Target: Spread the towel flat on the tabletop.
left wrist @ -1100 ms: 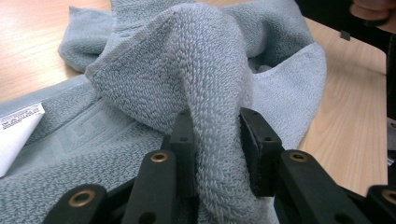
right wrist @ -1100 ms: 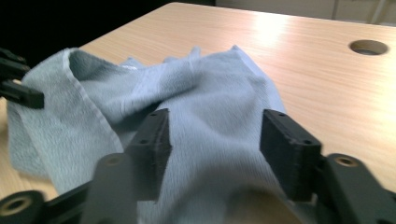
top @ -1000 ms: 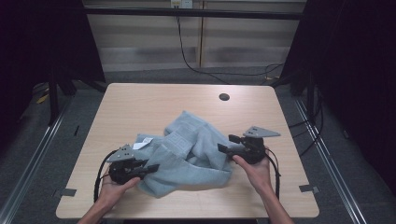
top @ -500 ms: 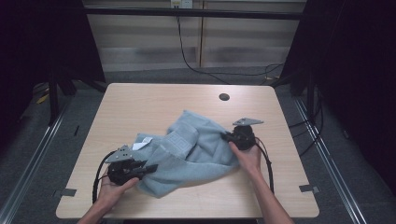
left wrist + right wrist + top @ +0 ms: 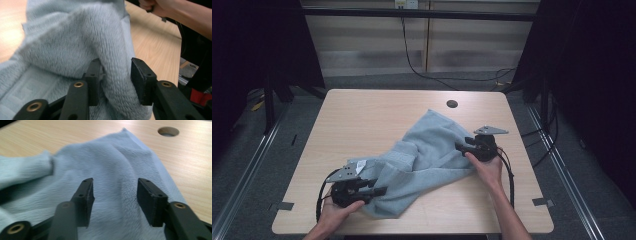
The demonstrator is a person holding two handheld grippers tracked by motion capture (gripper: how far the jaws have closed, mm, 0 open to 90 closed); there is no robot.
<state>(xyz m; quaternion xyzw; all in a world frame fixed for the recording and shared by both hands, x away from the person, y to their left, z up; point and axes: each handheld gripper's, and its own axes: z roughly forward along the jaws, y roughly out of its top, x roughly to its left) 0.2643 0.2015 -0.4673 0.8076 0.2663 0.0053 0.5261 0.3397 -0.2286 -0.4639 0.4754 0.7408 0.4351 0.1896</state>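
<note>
Tongs on the left [image 5: 113,82] straddle a thick fold of the light blue towel [image 5: 427,155], jaws spread with the pile bulging between them, not yet pinched. The right tongs [image 5: 115,200] are also spread, poised over the cloth's flat edge. The towel lies rumpled across the bench [image 5: 377,115], running from about 7 o'clock up toward 1 o'clock, short of the round hole [image 5: 452,104]. The step in hand looks like taking hold at both ends. Next, each pair likely needs to close firmly on its fold before any lifting or spreading.
</note>
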